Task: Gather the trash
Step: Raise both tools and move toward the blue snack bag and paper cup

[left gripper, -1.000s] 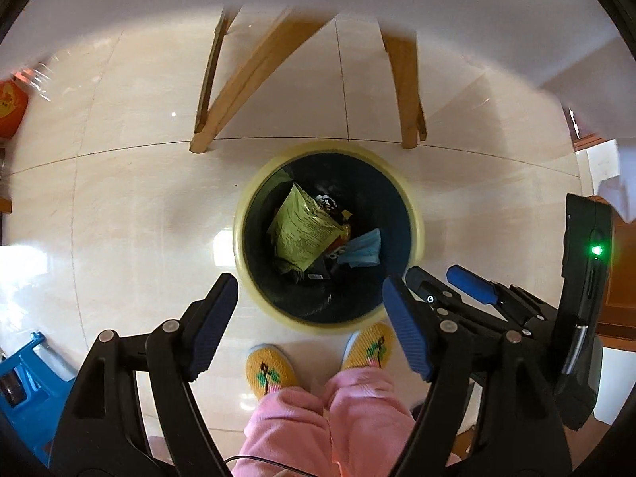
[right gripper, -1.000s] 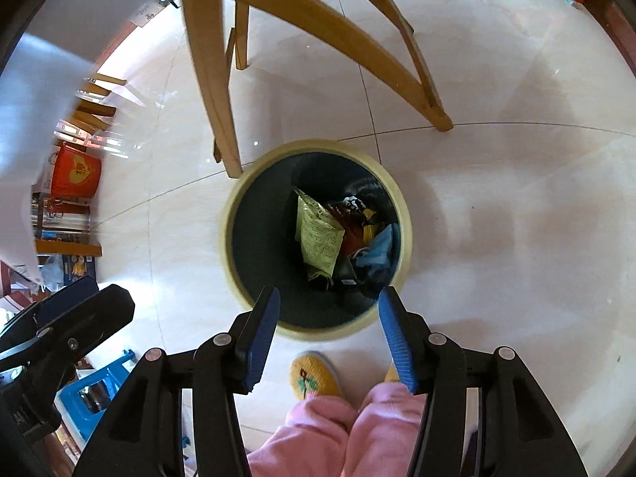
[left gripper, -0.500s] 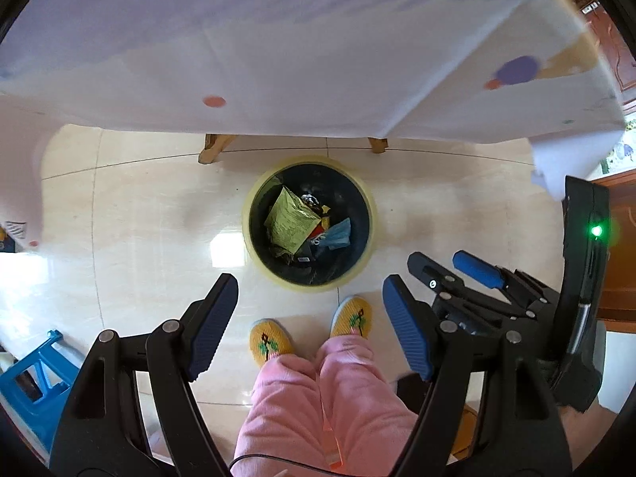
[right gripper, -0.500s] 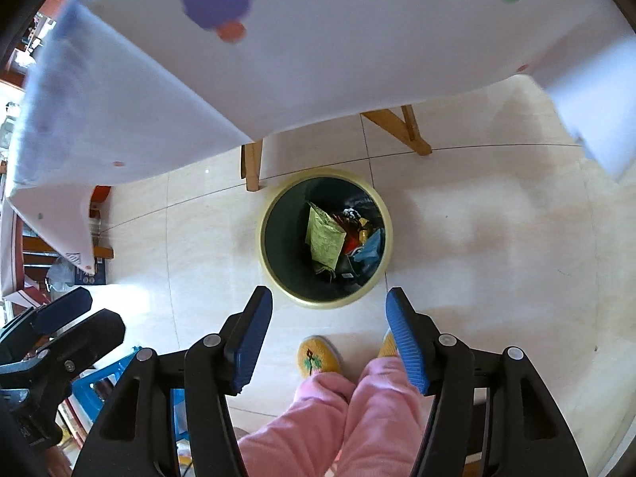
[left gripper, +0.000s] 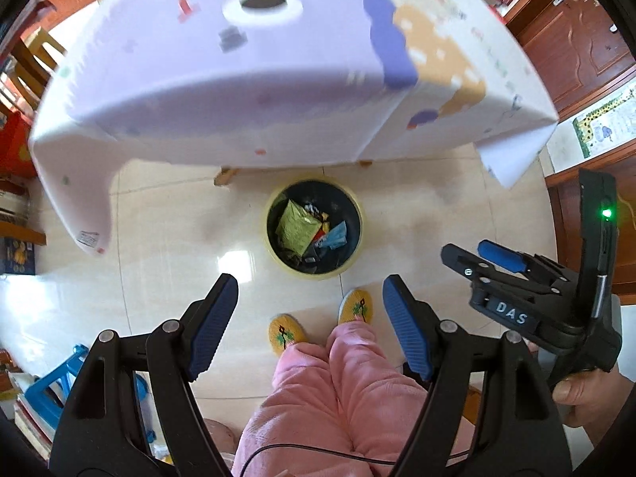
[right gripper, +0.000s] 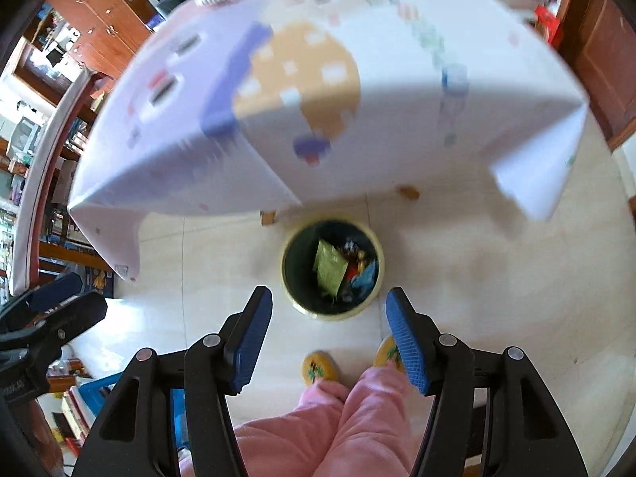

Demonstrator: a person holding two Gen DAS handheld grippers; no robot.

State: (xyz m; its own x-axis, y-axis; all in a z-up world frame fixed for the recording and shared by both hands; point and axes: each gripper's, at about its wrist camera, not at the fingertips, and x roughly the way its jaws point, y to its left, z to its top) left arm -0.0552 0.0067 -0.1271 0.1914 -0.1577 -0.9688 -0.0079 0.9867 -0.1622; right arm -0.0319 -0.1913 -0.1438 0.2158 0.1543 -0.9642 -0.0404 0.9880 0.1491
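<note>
1. The left gripper [left gripper: 308, 318] and the right gripper [right gripper: 328, 332] are both hanging high above the bin [left gripper: 274, 246], jaws spread wide and holding nothing.
2. The person's slippers [left gripper: 286, 334] are standing just short of the bin.
3. The trash [left gripper: 296, 226] is lying inside the bin.
4. Just beyond the bin, the table [left gripper: 238, 91] is showing its cloth.
</note>
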